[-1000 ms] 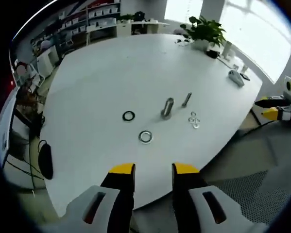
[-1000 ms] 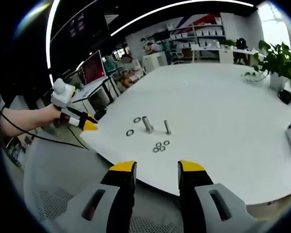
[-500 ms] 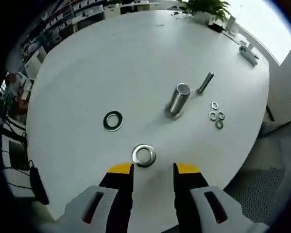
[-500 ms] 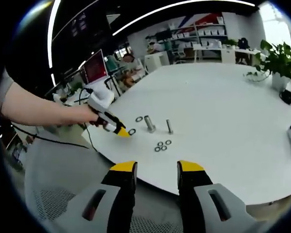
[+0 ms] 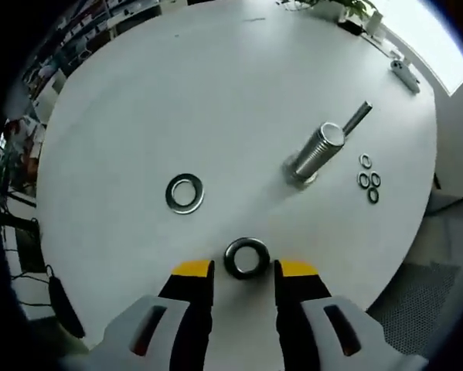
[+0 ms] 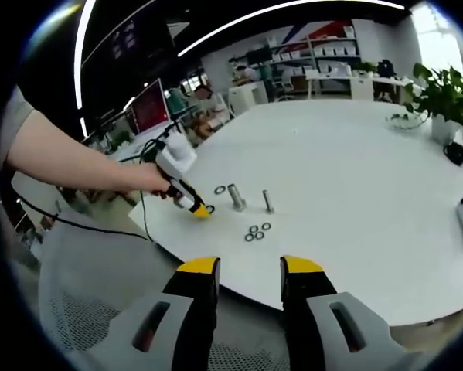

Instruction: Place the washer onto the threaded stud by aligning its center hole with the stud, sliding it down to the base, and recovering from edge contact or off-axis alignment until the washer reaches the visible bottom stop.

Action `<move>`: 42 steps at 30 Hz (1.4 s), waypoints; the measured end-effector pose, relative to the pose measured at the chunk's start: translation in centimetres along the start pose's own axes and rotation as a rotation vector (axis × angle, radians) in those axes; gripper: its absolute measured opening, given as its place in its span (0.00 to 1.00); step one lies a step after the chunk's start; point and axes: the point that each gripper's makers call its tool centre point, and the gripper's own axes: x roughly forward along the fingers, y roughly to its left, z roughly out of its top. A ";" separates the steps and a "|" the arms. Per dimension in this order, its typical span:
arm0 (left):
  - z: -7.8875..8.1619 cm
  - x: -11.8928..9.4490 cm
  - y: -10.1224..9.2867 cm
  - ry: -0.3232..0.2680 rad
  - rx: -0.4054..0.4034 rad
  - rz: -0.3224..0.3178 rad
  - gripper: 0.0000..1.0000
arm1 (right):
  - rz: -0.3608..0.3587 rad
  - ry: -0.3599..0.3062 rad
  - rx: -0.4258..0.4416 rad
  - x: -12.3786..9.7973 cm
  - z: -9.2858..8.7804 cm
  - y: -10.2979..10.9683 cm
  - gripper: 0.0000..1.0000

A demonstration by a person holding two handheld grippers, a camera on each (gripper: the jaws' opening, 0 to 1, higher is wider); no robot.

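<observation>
Both tongs spread: left gripper (image 5: 245,269) straddles a washer (image 5: 246,258) at lower centre, threaded stud (image 5: 316,152) upper right; right gripper (image 6: 250,266) hovers.

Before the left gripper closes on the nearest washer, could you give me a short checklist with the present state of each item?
1. Left gripper open: ok.
2. Washer lies between the jaw tips: ok.
3. Washer flat on the table, not stacked on another: ok.
4. Thick threaded stud upright with a bare top: ok.
5. Right gripper back off the table edge, out of the way: ok.
6. Jaws low enough to catch the washer's rim: cannot tell.
</observation>
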 end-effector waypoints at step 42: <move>0.2 0.3 -0.5 0.133 0.211 -0.016 0.21 | -0.006 -0.009 0.006 0.0 0.2 0.0 0.33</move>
